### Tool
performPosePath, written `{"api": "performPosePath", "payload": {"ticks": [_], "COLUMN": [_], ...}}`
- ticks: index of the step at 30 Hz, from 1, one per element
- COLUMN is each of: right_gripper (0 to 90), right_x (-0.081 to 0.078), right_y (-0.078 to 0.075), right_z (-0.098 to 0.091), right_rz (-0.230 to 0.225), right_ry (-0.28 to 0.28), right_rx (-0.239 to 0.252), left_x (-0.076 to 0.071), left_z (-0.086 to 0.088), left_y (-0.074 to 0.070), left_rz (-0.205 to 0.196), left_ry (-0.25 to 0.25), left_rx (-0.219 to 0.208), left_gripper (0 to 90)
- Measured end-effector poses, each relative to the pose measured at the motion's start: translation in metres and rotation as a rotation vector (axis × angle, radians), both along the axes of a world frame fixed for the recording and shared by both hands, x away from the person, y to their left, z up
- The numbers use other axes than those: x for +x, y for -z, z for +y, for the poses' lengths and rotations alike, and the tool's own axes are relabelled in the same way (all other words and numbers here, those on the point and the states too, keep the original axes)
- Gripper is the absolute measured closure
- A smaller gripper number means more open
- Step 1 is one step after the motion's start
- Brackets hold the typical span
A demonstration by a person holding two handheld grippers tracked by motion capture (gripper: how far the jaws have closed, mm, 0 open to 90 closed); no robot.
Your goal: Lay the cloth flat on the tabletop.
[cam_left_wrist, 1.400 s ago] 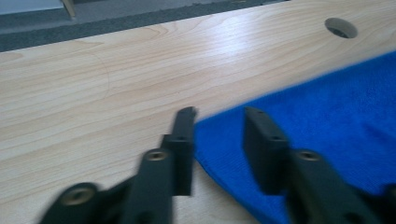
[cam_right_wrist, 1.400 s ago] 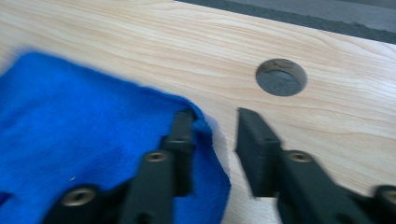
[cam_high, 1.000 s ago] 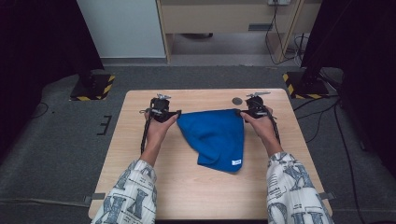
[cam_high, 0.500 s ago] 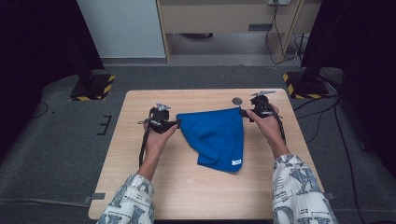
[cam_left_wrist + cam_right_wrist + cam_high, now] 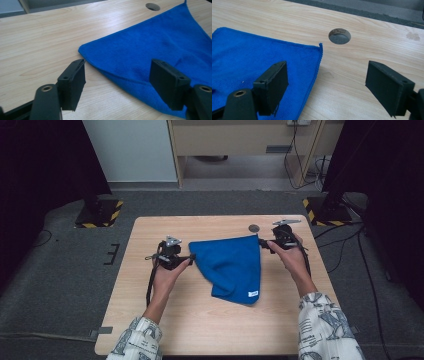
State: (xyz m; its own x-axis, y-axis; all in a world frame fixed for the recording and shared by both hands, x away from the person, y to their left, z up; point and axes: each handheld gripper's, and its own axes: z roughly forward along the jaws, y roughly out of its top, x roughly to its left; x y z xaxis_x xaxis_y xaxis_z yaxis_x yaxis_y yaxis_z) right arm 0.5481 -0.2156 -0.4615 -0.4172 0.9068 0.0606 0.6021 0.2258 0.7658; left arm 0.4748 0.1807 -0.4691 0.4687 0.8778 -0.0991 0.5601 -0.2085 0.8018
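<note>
High view: blue cloth (image 5: 232, 267) lay flat on the wooden table (image 5: 150, 320), folded into a rough triangle w/ two corners spread along the far edge and the point toward the person. Left gripper (image 5: 189, 259) sat just at the cloth's left corner, right gripper (image 5: 261, 243) just at the right corner; neither lifted any fabric. Left jaws had just been opening, and the right ones had opened a bit before that. A cable hole (image 5: 254, 227) showed in the table just beyond the right gripper. Left gripper view: jaws stood apart, nothing pinched; the cloth corner (image 5: 83, 48) lay just ahead of the left-hand finger (image 5: 72, 83), and the folded edge ran on between the fingers and under the right-hand one, fabric resting on the table. Right gripper view: jaws wide apart too; the cloth's right corner (image 5: 320, 46) lay ahead, between the fingers, w/ its edge running back toward the left-hand finger (image 5: 273, 86), bare wood under the other. Judgement: the spread/fold step looks done and both corners let go; what's left is prob. another fold or smoothing, needing a fresh grip.
</note>
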Motion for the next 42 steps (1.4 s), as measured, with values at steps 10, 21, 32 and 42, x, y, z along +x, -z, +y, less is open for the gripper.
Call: {"api": "performPosePath", "payload": {"ticks": [10, 21, 32, 42], "right_gripper": [24.1, 37.3, 57.2, 78.2], "right_x": [-0.025, -0.062, -0.104, -0.13], "right_y": [0.002, 0.014, 0.026, 0.037], "right_z": [-0.009, 0.0, 0.02, 0.029], "right_rz": [-0.023, -0.023, -0.039, -0.023], "right_ry": [-0.015, -0.085, -0.202, -0.26], "right_rx": [0.016, -0.011, 0.03, 0.035], "left_x": [-0.011, -0.023, -0.038, -0.053], "left_z": [-0.012, -0.027, -0.053, -0.081], "left_y": [-0.001, 0.004, 0.013, 0.024], "left_rz": [-0.017, -0.034, -0.02, 0.011], "left_ry": [0.046, 0.074, 0.107, 0.21], "left_rx": [-0.024, -0.008, -0.023, 0.061], "left_gripper": [18.2, 8.2, 22.7, 30.5]}}
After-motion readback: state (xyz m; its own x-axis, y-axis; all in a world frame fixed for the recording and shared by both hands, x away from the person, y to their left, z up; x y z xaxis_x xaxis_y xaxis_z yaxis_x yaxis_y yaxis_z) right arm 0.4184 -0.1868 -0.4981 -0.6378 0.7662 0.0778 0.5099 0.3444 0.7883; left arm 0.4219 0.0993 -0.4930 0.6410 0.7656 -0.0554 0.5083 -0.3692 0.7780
